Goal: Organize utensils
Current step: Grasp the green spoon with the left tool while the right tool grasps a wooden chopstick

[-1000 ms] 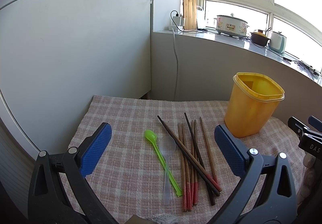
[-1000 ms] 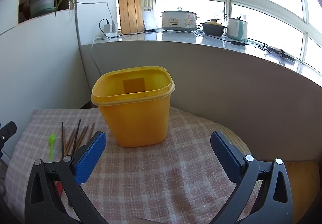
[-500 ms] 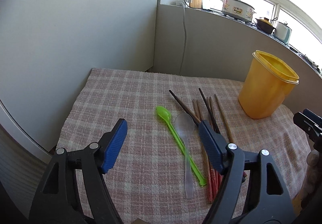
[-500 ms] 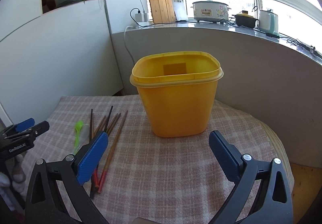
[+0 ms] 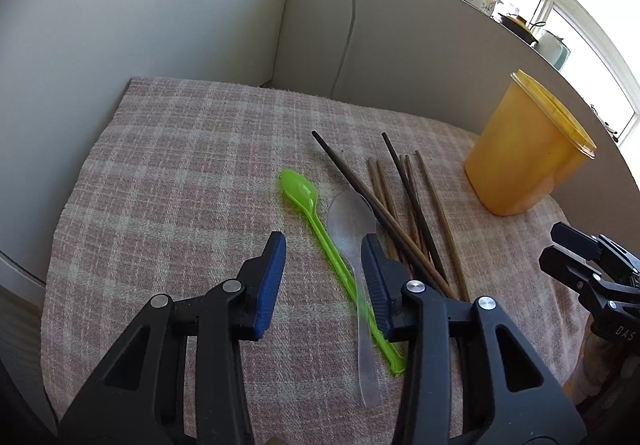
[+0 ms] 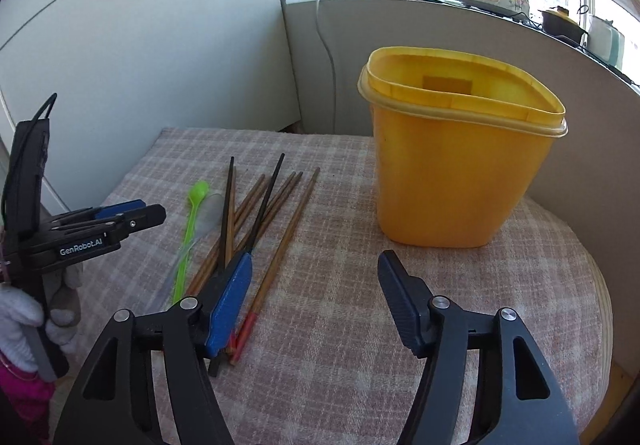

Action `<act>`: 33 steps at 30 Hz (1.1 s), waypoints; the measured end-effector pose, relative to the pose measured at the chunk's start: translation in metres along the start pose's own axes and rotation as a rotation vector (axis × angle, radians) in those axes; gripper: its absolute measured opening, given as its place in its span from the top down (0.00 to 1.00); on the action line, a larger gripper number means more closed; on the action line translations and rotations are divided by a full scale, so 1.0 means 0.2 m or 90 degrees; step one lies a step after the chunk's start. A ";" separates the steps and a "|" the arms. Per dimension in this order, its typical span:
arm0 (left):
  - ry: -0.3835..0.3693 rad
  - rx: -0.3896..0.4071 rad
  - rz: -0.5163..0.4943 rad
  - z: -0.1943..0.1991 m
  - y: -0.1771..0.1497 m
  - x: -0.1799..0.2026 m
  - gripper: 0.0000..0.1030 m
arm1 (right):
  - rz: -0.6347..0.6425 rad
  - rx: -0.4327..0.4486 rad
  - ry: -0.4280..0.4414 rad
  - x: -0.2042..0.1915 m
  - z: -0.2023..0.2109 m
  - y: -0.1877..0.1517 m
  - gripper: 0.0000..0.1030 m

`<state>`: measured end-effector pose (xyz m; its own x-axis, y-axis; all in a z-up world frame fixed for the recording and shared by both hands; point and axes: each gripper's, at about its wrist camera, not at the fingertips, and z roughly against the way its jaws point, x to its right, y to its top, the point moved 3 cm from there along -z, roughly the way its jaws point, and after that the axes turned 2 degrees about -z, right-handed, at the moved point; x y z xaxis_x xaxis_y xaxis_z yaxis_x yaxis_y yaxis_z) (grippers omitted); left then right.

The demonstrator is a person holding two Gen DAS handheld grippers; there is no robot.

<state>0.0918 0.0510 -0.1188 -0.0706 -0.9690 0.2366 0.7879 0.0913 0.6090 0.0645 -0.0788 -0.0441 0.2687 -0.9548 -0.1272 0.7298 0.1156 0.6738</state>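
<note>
Between the left claw's pads: the left claw [image 5: 323,241] hangs over the bench, jaws apart and just been closing; the handle of the lime-green plastic spoon [image 5: 320,235] runs through the gap, untouched by either pad.
Beside its right pad: the clear plastic spoon [image 5: 352,221] lies along the green one, its handle crossing it.
Further right of it: the bundle of brown wooden chopsticks [image 5: 404,205], two dark ones on top.
Right claw: the right claw [image 6: 316,269] is parted with only cloth between the pads, jaws just been closing; its left pad hides the chopsticks' near ends.
Ahead of the right claw: the yellow plastic tub [image 6: 456,149] stands upright, lid off.
Bench: covered by a pink plaid cloth [image 6: 340,345].
</note>
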 end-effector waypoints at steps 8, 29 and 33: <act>0.010 -0.021 0.011 -0.10 0.03 -0.02 0.67 | 0.027 -0.068 0.026 -0.06 -0.17 0.02 0.64; 0.022 -0.047 -0.005 -0.30 0.14 -0.01 0.86 | 0.071 -0.129 -0.030 -0.14 -0.47 0.07 0.76; 0.010 -0.060 -0.017 -0.32 0.14 0.02 0.86 | 0.067 -0.148 -0.031 -0.14 -0.51 0.08 0.76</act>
<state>0.1533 0.0351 -0.1492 -0.0827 -0.9744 0.2091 0.8401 0.0447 0.5406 0.1326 -0.0223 -0.1046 0.3246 -0.9455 -0.0254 0.8254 0.2701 0.4957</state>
